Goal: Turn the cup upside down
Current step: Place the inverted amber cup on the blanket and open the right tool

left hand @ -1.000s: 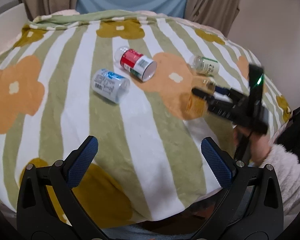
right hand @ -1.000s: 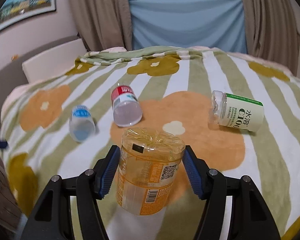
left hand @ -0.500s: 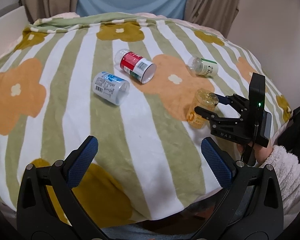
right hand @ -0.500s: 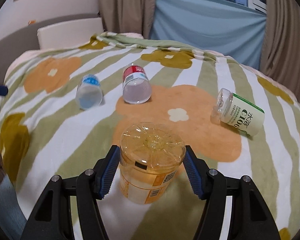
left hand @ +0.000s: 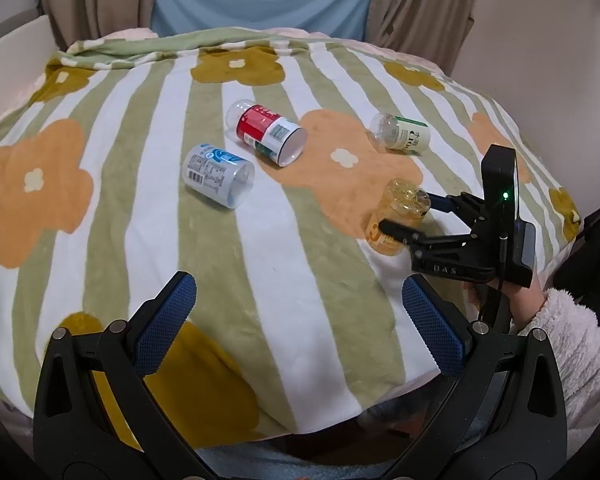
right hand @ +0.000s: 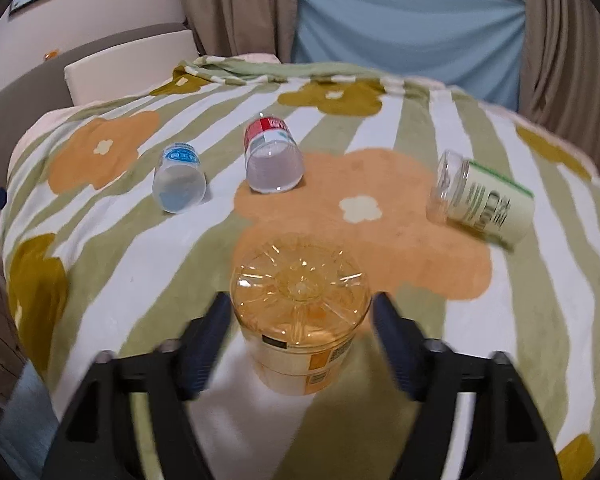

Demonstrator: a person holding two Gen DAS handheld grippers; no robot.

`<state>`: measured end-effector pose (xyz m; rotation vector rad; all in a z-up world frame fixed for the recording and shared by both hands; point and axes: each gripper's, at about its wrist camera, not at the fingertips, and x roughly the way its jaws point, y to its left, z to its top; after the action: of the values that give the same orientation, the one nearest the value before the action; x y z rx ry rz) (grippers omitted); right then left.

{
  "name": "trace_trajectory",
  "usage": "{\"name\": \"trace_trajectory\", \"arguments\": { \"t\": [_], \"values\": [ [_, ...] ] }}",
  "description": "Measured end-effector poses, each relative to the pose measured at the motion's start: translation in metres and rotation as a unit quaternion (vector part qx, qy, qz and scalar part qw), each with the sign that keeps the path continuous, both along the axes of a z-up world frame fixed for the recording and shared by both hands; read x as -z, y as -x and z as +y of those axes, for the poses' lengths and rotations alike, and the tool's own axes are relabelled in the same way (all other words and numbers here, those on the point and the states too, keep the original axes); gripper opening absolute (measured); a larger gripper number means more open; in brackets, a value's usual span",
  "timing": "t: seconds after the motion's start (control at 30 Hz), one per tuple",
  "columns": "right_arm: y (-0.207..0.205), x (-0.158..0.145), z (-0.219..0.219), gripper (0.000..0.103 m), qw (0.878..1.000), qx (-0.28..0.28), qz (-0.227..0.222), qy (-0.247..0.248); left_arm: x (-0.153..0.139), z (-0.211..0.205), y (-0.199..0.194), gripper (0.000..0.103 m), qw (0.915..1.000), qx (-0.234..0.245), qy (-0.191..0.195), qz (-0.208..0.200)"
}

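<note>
An orange clear cup (right hand: 300, 312) stands upside down on the flowered blanket (right hand: 100, 264), its ribbed base facing up. My right gripper (right hand: 300, 344) is open around it, with a small gap between each finger and the cup wall. In the left wrist view the same cup (left hand: 398, 216) stands at the right, between the fingers of the right gripper (left hand: 408, 216). My left gripper (left hand: 296, 328) is open and empty, low over the blanket's near edge.
Three cups lie on their sides: a blue one (left hand: 218, 176), a red one (left hand: 268, 134) and a green-labelled one (left hand: 400, 136). They also show in the right wrist view, blue (right hand: 179, 178), red (right hand: 272, 160), green (right hand: 484, 200). Curtains hang behind the bed.
The right gripper lowered the orange cup onto the blanket base up, then opened its jaws off it. The left gripper stayed where it was.
</note>
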<state>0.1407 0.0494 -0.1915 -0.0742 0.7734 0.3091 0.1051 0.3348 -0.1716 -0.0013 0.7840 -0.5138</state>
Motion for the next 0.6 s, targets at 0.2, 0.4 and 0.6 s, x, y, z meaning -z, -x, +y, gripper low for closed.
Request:
{"name": "trace_trajectory", "arguments": {
  "t": [0.2, 0.4, 0.6],
  "values": [
    [0.007, -0.001, -0.001, 0.103, 1.000, -0.002, 0.002, -0.012, -0.002, -0.005, 0.007, 0.103, 1.0000, 0.004, -0.003, -0.002],
    [0.016, -0.010, -0.011, 0.103, 1.000, -0.003, 0.010, -0.029, -0.008, -0.008, 0.014, 0.103, 0.9999, 0.000, 0.003, -0.013],
    [0.043, -0.057, -0.026, 0.103, 1.000, 0.014, -0.017, -0.011, -0.036, -0.018, 0.013, 0.103, 0.9986, -0.010, 0.014, -0.051]
  ]
}}
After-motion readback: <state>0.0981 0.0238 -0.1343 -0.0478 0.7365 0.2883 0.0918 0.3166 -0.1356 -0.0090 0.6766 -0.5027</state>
